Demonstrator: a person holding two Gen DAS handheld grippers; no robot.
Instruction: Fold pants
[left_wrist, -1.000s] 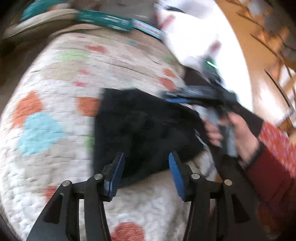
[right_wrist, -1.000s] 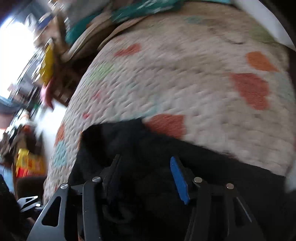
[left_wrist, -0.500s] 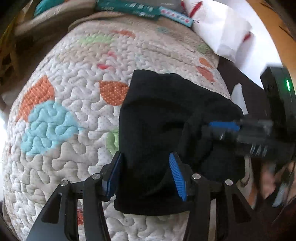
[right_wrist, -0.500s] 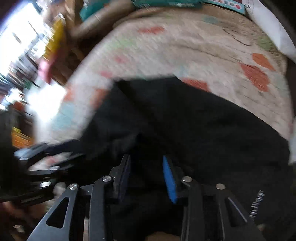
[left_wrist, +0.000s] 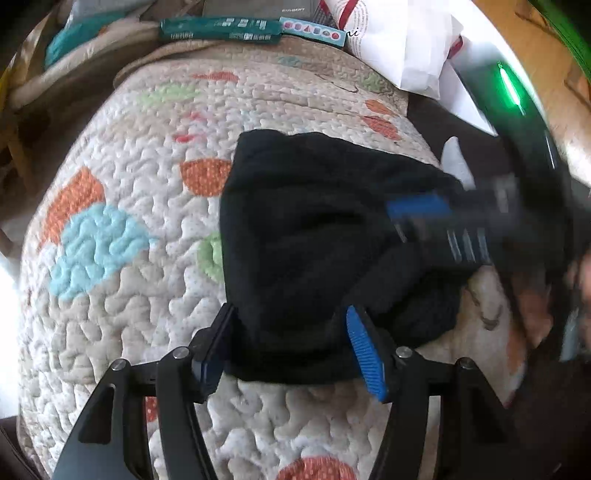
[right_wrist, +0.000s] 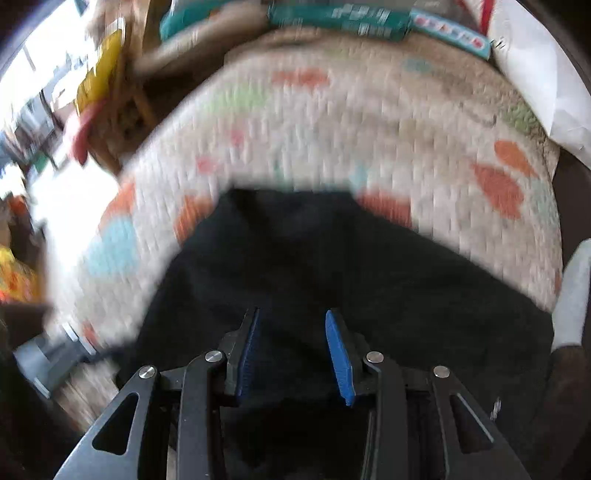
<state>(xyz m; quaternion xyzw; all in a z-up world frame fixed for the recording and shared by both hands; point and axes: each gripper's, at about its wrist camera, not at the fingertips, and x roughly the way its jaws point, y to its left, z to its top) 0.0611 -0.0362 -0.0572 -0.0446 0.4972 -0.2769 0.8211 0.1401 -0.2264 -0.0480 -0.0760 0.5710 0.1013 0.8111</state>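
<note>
quilted blanket with coloured patches; teal box, white paper behind.

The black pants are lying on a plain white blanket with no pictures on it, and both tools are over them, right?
Not quite. The quilt isn't plain: the left wrist view shows orange, blue and green patches on it. The rest holds: the black pants lie on it, with the left tool and right tool over them.

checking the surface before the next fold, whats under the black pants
The black pants lie bunched on a quilted blanket with orange, blue and green patches. The quilt directly beneath them is covered, so anything there cannot be seen.
</note>
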